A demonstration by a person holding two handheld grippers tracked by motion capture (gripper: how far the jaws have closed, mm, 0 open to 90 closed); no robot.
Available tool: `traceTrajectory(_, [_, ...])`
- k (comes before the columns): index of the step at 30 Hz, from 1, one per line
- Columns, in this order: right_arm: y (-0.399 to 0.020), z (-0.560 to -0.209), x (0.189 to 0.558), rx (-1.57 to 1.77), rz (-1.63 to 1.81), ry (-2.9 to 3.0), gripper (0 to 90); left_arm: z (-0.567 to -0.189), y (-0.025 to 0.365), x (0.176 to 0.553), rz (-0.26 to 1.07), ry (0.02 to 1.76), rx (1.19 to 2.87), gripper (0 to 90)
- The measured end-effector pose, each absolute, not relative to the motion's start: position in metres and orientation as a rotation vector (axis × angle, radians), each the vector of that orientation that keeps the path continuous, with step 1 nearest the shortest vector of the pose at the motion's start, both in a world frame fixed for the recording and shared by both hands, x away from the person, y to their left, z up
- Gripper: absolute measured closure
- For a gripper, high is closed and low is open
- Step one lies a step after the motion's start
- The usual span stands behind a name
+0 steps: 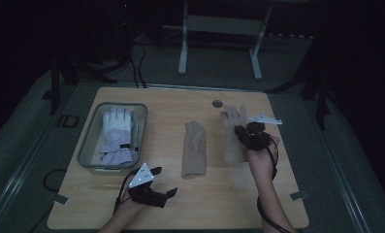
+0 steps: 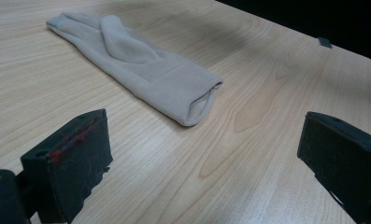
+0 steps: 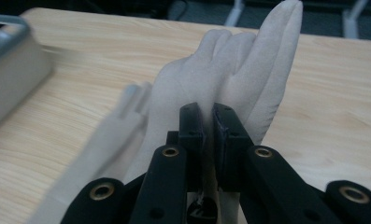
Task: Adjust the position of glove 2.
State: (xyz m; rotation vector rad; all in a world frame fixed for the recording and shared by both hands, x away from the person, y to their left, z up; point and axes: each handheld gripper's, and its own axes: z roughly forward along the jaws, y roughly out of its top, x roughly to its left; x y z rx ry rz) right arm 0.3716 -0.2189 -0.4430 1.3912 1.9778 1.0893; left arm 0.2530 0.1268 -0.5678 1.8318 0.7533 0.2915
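The right tool [image 1: 242, 132] is clamped on one beige glove [image 3: 230, 79], its jaws pinching the fabric and holding it above the table [image 1: 214, 194] near the far right side. The second beige glove [image 1: 194, 149] lies flat at mid-table, untouched. The left tool [image 1: 166, 182] hovers near the front edge with its jaws wide apart and nothing between them. A white pair already sits in the grey bin [image 1: 86, 145] on the left; judging by that, both beige gloves have yet to be put away
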Motion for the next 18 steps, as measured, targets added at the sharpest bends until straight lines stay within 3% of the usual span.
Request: traceTrajectory(18, [-0.128,-0.461,0.38,1.392,1.158,2.056,83.0,-0.567,0.127,0.251,0.299,0.734,1.835,3.0])
